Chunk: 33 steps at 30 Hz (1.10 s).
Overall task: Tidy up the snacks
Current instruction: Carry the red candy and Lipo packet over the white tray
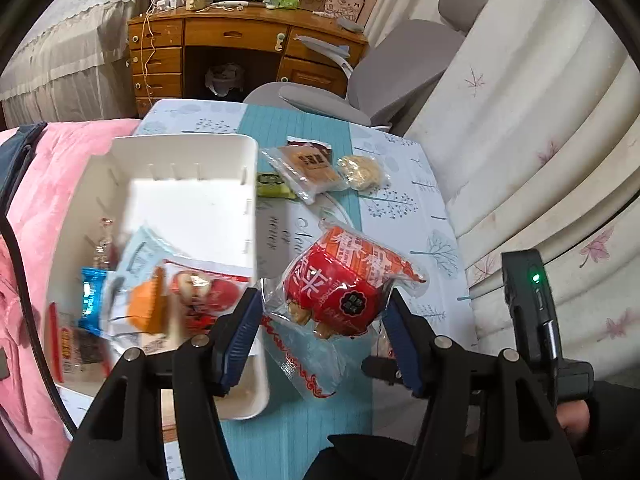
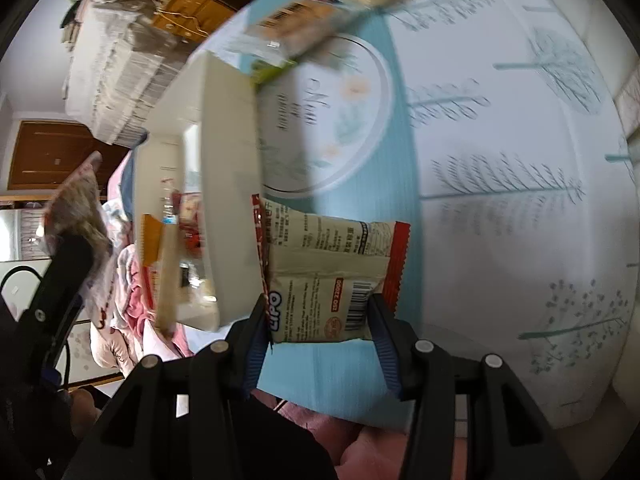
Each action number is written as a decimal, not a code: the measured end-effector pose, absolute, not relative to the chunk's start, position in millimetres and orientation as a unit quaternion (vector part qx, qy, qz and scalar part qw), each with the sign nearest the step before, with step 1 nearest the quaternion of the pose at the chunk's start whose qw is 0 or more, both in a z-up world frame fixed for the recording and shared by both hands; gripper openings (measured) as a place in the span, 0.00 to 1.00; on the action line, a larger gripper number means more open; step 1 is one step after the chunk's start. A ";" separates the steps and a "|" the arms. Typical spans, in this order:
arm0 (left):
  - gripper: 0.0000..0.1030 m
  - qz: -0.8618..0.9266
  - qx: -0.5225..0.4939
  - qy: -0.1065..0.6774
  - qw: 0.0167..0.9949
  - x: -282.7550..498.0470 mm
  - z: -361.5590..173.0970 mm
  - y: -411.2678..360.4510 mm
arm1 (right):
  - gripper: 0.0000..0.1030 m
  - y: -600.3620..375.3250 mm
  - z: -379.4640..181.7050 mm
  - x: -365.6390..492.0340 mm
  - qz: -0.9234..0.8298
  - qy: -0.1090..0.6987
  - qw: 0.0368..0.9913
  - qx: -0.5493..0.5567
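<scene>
Left grip: left gripper (image 1: pixel 322 312) pinches a red and orange snack cake in clear crinkled plastic wrap (image 1: pixel 344 284) between its blue ribbed pads, one pad on each side of the packet; the packet hangs above the table.
Right grip: right gripper (image 2: pixel 316 316) is closed on a cream biscuit packet with red zigzag ends and a barcode (image 2: pixel 328 276), pads pressing its near end on both sides.
Bin: white rectangular plastic storage bin (image 1: pixel 188 148) sits just left of both held packets, its right wall just beside the left gripper's left pad; inside lie a blue-wrapped sweet (image 1: pixel 91 296), an orange-wrapped snack (image 1: pixel 146 308) and a red and white packet (image 1: pixel 200 292), blurred.
Table: pale tablecloth printed with trees and a teal centre stripe (image 1: pixel 404 208).
Far snacks: clear-wrapped brown biscuit pack (image 1: pixel 308 168), round pale cookie in clear wrap (image 1: pixel 362 172) and small green packet (image 1: pixel 272 188) lie together beyond the bin's far right corner.
Surroundings: pink blanket (image 1: pixel 60 184) left of the bin; grey chair (image 1: pixel 400 64) and wooden desk (image 1: pixel 240 44) far behind.
</scene>
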<state>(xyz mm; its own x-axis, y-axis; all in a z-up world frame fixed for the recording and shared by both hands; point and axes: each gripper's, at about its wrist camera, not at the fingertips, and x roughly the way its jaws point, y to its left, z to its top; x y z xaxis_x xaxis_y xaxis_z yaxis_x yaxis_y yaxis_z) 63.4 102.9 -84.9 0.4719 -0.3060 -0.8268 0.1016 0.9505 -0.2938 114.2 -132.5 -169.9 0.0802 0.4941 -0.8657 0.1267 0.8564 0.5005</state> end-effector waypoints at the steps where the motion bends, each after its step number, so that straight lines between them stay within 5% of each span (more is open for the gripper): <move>1: 0.59 -0.118 -0.101 0.499 0.853 62.8 -82.9 107.8 | 0.47 -128.3 -165.6 114.1 0.135 0.659 0.702 0.235; 33: 0.56 -0.055 -0.098 0.510 0.853 49.9 -82.6 309.2 | 0.50 62.8 -111.8 108.2 0.228 0.518 0.803 0.186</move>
